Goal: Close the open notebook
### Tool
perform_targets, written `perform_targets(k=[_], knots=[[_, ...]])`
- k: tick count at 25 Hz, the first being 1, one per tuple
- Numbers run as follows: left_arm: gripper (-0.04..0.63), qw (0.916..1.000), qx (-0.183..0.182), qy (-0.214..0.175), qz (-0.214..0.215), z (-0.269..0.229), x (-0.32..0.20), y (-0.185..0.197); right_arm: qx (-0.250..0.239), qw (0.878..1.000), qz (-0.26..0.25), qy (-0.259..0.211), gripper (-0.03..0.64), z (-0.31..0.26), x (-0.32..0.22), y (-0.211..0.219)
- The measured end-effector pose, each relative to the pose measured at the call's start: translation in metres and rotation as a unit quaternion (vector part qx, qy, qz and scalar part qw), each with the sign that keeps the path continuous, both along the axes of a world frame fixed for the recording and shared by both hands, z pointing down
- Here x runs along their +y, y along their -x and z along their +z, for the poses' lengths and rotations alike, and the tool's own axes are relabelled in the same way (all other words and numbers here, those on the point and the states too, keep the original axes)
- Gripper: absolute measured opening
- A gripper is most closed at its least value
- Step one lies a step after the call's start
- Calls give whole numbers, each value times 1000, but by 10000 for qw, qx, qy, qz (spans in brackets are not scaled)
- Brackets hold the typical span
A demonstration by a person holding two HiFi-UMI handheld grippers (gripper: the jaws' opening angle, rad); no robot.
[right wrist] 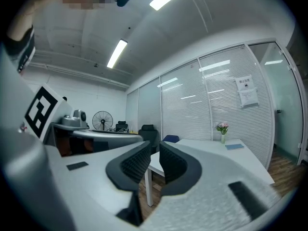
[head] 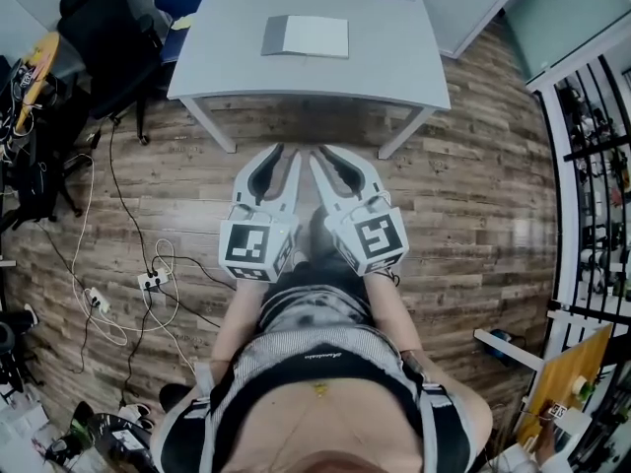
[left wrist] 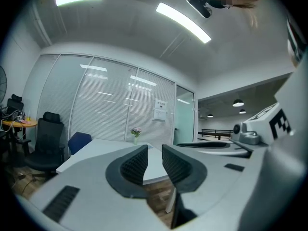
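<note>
At top centre, notebook (head: 306, 35) open on table (head: 394, 62). Mid-frame, left gripper (head: 282, 156) and right gripper (head: 331, 158), jaws parted, empty.

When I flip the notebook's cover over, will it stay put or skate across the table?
The notebook lies flat and looks thin, so it is probably light and may slide on the smooth table if pushed sideways. Its open leaf will likely flex rather than swing stiffly, so lifting from the edge seems safer.
</note>
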State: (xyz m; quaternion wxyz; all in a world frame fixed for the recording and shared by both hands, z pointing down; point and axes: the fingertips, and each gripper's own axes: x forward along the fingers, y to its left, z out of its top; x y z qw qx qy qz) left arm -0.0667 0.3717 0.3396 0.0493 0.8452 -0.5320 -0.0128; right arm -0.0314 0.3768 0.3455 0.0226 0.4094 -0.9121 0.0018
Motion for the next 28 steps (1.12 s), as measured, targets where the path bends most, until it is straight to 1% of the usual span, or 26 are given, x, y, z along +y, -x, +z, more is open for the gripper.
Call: perform_targets(k=[5, 11, 16, 22, 28], knots=[[71, 10000, 43, 47, -32, 0, -25, -3, -64, 9999, -44, 81, 57, -2, -26, -2], [71, 9999, 5, 94, -52, 4, -70, -10, -50, 9998, -90, 176, 57, 2, -70, -6], [71, 10000, 16, 78, -37, 2, -111, -13, -94, 9999, -71, 93, 58, -2, -111, -7], [71, 9999, 19, 134, -47, 0, -155, -10, -73, 9997, -79, 202, 58, -4, -154, -6], [71, 9997, 69, 202, -85, -2, -191, -16, -93, 9997, -114, 202, 58, -6, -190, -12]])
